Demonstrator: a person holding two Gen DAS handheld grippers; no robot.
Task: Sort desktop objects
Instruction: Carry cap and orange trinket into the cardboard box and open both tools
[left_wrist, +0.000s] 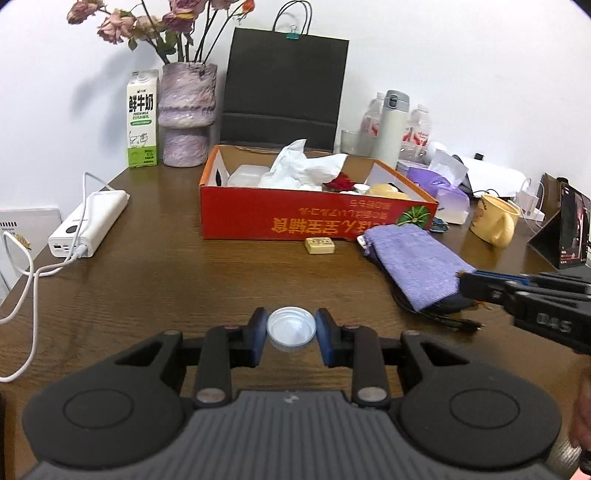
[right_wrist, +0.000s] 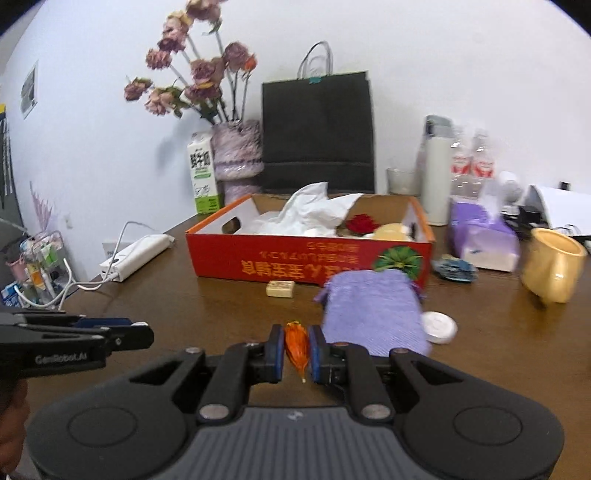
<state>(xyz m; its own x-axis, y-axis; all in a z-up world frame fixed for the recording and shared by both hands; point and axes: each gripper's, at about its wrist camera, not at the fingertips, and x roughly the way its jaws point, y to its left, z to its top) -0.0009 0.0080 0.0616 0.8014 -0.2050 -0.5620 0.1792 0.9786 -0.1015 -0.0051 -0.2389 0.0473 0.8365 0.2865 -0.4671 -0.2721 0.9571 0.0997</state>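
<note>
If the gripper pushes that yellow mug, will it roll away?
Probably a little: the yellow mug lies tilted on its side on the table. Its handle would likely stop it. It looks ceramic, so maybe heavy and breakable.

Setting: a home or small-office desk against a white wall. Evidence: a wood-grain desk (left_wrist: 155, 280) carries everyday personal items. A vase (left_wrist: 186, 114) of dried flowers stands beside a milk carton (left_wrist: 142, 118). A black paper bag (left_wrist: 284, 88) leans on the wall. A power bank (left_wrist: 90, 221) with cable lies at the left edge. A thermos (left_wrist: 391, 123), water bottles (left_wrist: 419, 127), tissue pack (left_wrist: 445, 188), yellow mug (left_wrist: 496, 219) and propped tablet (left_wrist: 570, 225) crowd the right side.
</note>
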